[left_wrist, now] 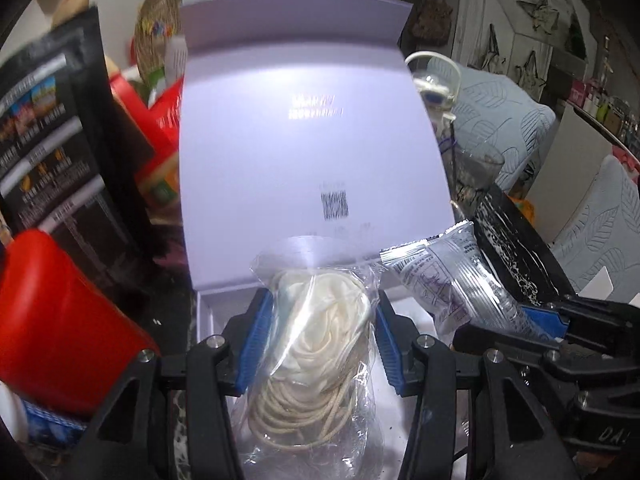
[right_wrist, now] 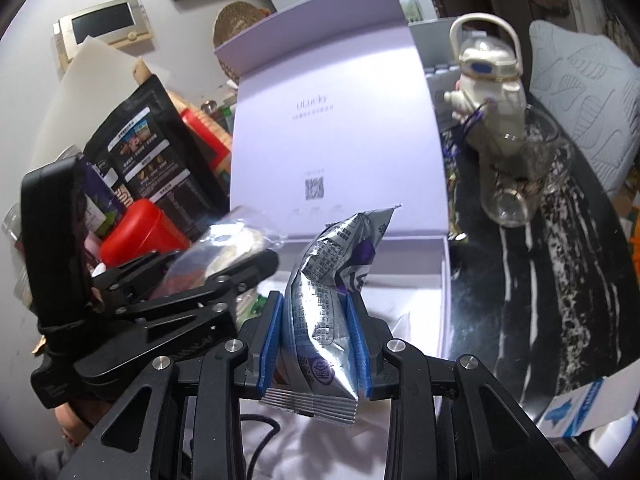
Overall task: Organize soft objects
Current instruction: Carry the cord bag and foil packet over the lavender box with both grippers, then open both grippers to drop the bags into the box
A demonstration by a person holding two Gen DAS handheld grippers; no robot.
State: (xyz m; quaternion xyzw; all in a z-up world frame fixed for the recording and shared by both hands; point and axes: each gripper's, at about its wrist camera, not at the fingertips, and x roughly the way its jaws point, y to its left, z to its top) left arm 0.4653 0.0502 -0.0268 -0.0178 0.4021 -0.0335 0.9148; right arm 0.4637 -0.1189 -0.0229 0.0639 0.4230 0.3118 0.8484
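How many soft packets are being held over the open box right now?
2. The clear bag of cord sits in the left gripper; the silver snack packet sits in the right gripper. The box floor is partly hidden.

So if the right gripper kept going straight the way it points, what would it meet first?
Probably the open lilac box. The right gripper, shut on the silver snack packet, aims down toward the white floor of the box, with the raised lid behind. Nothing visible lies between, though depth is hard to judge.
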